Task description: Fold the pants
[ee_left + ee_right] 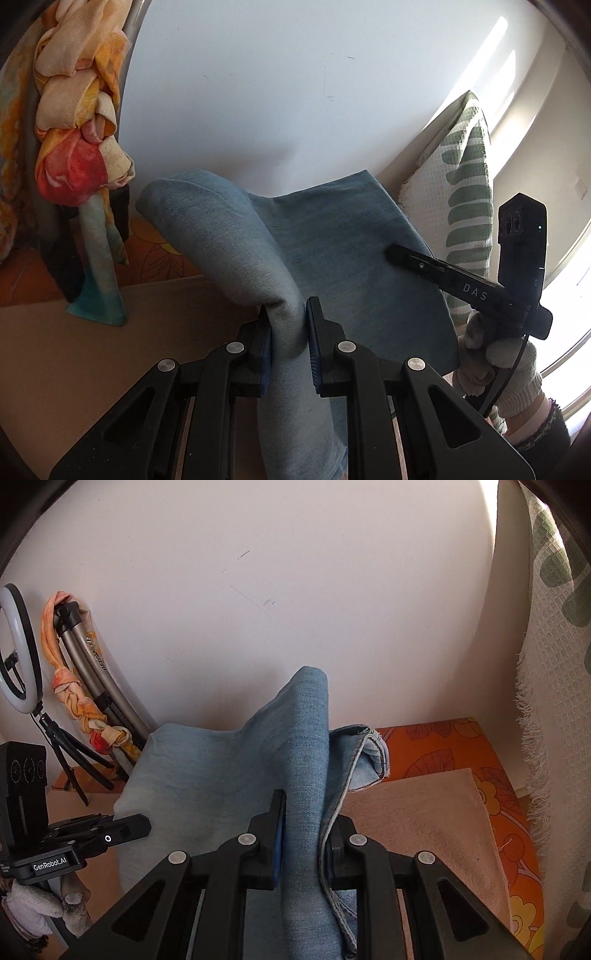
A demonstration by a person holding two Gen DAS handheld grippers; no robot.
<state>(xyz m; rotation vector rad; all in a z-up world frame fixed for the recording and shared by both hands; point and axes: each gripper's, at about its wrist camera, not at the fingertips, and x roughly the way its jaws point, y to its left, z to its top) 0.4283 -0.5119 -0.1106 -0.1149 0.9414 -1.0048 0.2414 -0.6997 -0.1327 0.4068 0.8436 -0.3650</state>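
Both grippers, left gripper (pixel 287 332) and right gripper (pixel 303 834), were clamped on the pants (pixel 332 236); lowering evenly would have kept the fold straight.

Bright daylight from the right, window glare, sharp focus, dark fisheye corners

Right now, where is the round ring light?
The ring light stands at the far left of the right wrist view, against the white wall, beside the knotted scarf.
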